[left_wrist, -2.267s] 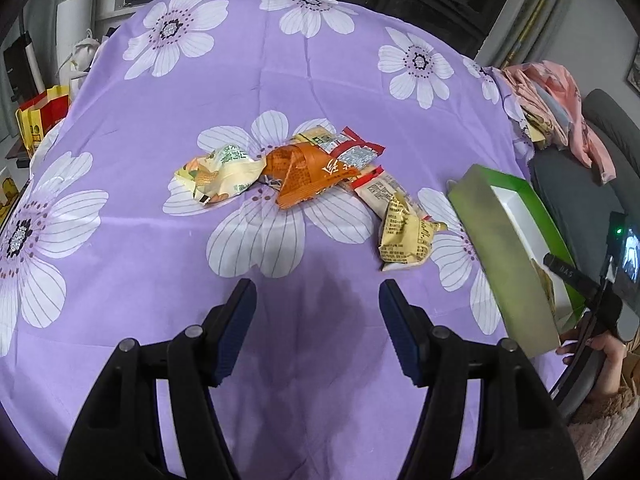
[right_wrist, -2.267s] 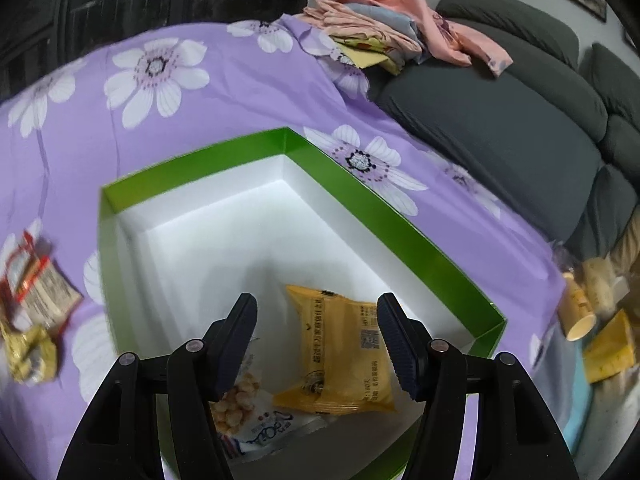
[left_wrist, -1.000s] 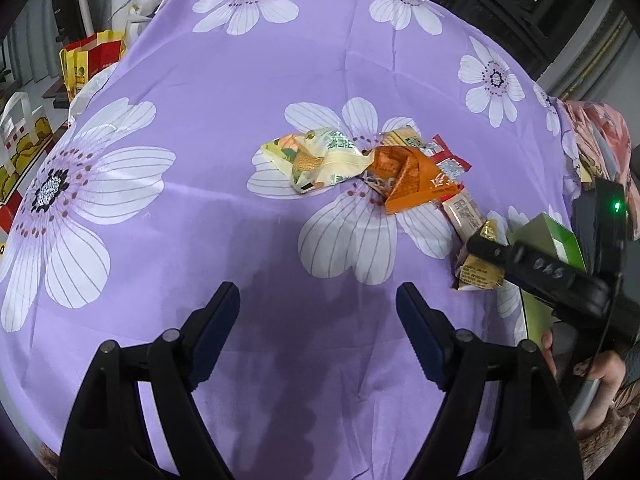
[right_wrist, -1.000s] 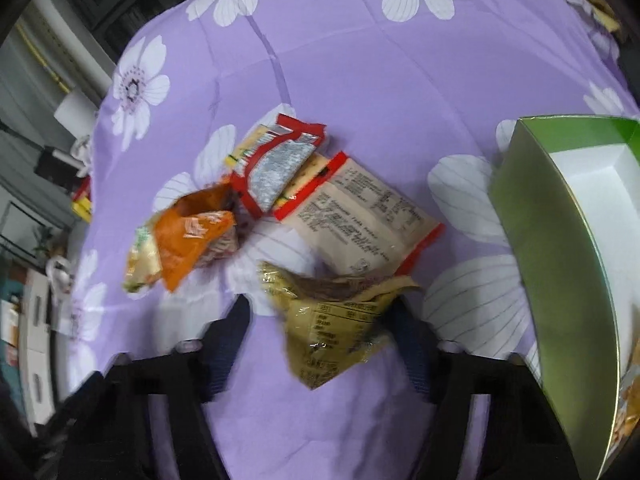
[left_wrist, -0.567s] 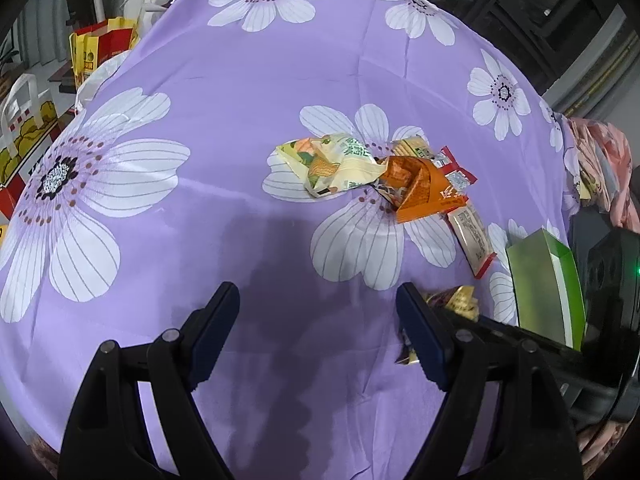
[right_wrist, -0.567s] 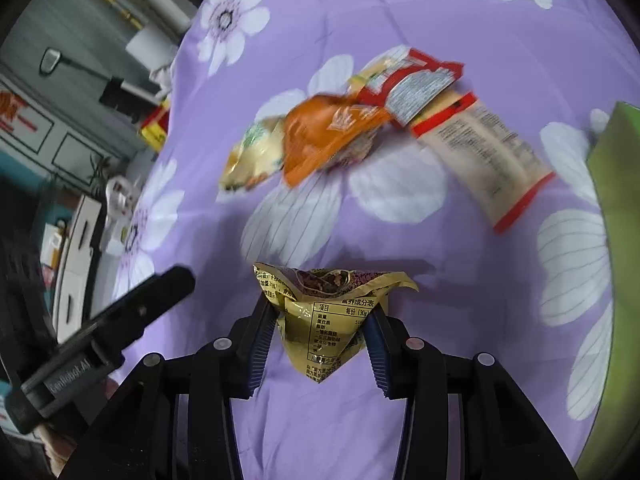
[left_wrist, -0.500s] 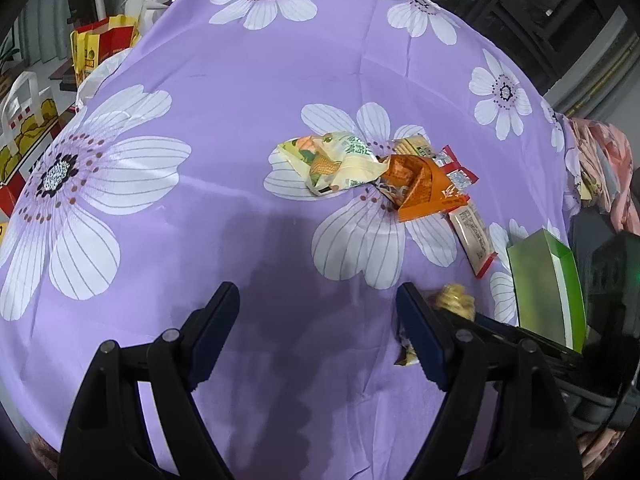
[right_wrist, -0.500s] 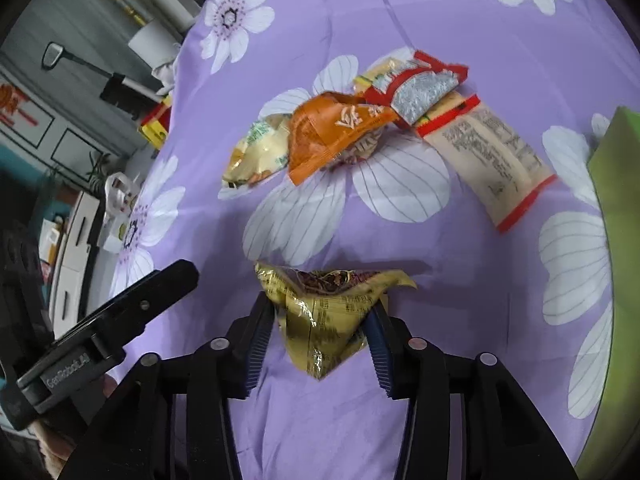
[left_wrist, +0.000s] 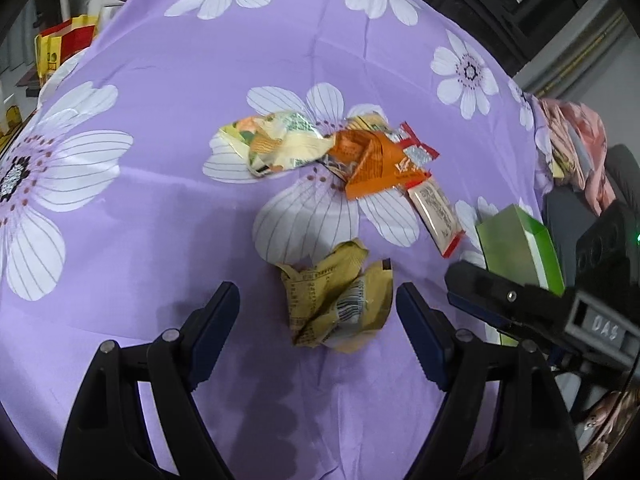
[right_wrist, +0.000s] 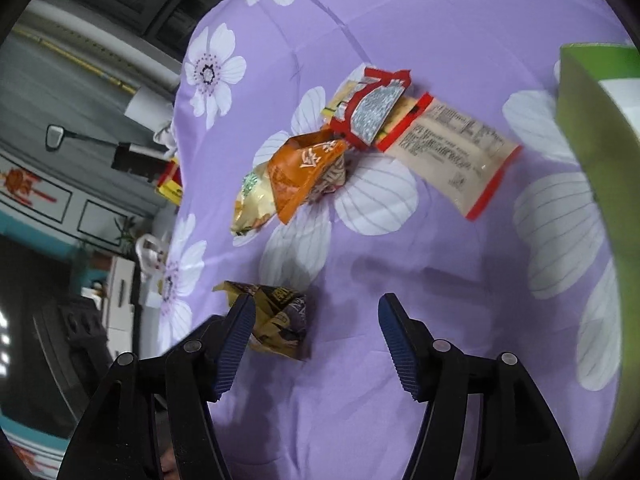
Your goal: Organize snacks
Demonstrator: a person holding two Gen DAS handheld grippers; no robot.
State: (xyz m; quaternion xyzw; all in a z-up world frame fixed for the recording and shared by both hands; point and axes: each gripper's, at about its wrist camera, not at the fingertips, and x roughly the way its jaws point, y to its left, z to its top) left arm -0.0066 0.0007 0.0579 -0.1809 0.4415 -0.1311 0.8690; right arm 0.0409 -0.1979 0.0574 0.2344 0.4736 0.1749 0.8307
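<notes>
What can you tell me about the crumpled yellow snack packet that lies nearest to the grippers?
The crumpled yellow packet is a shiny foil-like wrapper with dark print and a barcode, badly creased. It lies loose on the purple flowered cloth, apart from the other snacks. The open left gripper frames it without touching. The right gripper is opening; the packet lies at its left finger, no longer gripped.

Crumpled yellow snack packet (left_wrist: 338, 300) lies apart from the snack pile (left_wrist: 340, 156), near the green box (left_wrist: 520, 248)

Five snack packets (left_wrist: 338, 300), one green box (left_wrist: 520, 248), two grippers (left_wrist: 318, 312).
</notes>
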